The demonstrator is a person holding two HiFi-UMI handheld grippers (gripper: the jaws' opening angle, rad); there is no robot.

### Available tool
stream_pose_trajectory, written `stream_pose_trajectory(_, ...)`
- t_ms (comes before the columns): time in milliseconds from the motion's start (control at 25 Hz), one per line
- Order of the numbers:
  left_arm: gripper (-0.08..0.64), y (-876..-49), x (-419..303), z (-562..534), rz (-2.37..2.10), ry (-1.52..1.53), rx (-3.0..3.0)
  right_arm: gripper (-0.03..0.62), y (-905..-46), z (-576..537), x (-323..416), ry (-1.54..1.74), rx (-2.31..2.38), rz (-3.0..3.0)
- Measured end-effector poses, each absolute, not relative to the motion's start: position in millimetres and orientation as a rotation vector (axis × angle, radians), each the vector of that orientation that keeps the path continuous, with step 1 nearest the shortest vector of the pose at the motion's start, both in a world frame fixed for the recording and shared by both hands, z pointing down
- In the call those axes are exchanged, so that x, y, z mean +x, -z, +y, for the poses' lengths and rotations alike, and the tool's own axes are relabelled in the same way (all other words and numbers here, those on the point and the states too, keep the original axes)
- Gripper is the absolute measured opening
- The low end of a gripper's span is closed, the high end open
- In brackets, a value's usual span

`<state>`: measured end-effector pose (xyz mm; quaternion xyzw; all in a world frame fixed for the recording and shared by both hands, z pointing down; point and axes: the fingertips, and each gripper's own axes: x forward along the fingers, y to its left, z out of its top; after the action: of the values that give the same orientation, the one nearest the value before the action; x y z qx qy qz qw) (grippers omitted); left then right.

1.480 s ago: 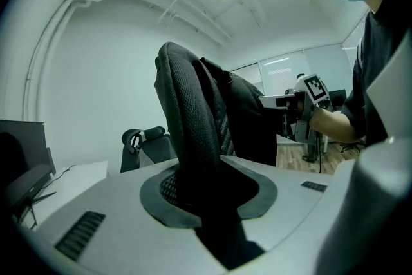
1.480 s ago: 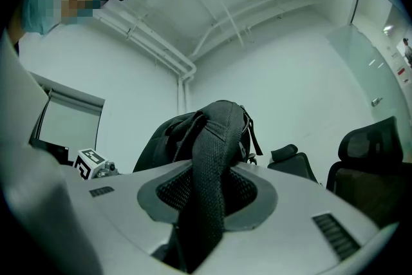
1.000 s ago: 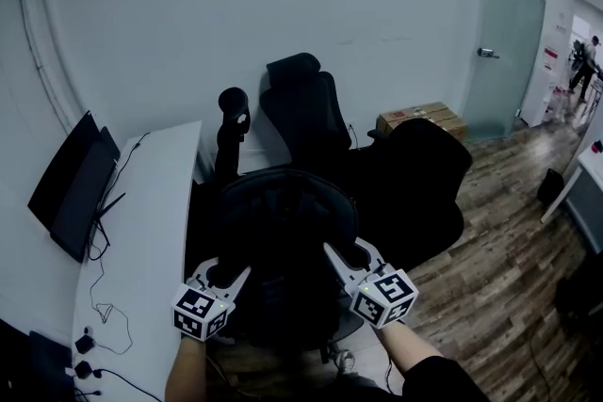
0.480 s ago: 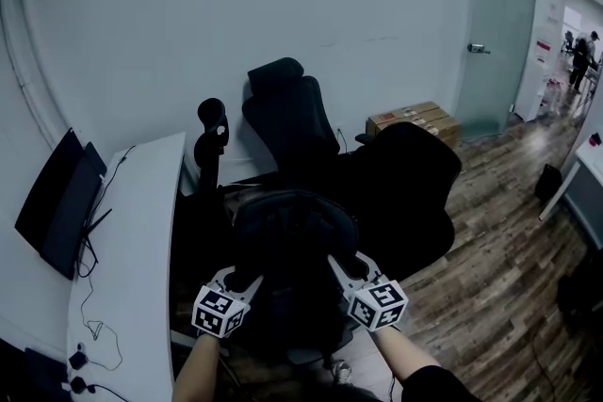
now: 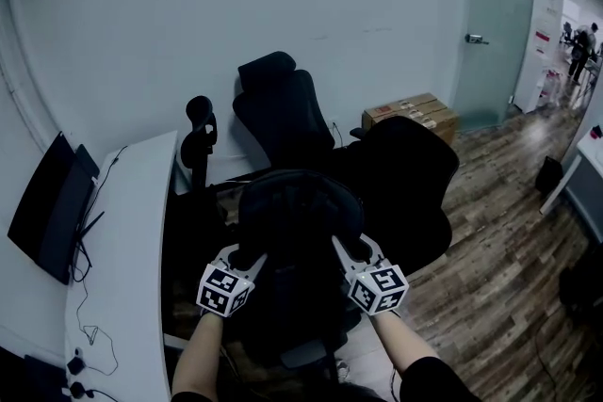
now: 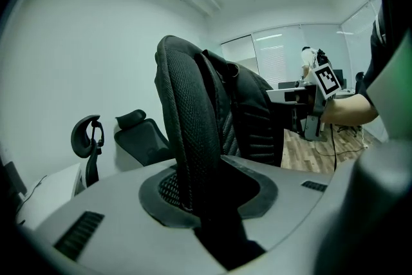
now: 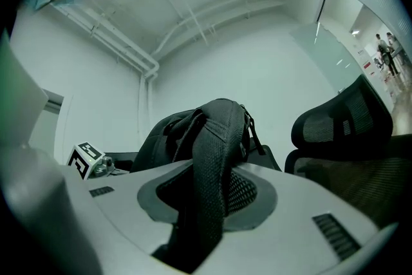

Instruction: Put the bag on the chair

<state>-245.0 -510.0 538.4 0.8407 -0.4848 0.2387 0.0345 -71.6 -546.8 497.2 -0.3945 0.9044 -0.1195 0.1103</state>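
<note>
Behind bag (image 5: 297, 207), black chair (image 5: 415, 184), cardboard box (image 5: 410, 113); desk (image 5: 122, 231)

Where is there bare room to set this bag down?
The desk is bare between monitor and bag; cables lie at its near end. The floor right of the chairs is open. Straight ahead, the chairs crowd together.
</note>
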Motion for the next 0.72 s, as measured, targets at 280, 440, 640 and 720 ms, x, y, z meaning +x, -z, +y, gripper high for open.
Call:
stream_pose_trajectory(280, 0.127, -579, -224, -560, -1.44, -0.759, 2.587, 0.138, -534, -590, -50, 0.368, -1.269, 2.651)
stream_pose_trajectory(440, 0.13, -617, -212, -577, -1.373, -0.807, 2.567, 0.138, -573, -605, -37, 0.444, -1.309, 2.646)
stream_pose_trajectory(640, 0.133, -662, -204, -599, -1.322, -0.871, 2.528, 0.138, -621, -623, -26, 0.532, -1.362, 2.657)
stream_pose_trajectory(720, 0.135, -682, -202, -607, -1.296, -0.9, 2.504, 0.138, -639, -630, -23, 0.578, -1.388, 2.661)
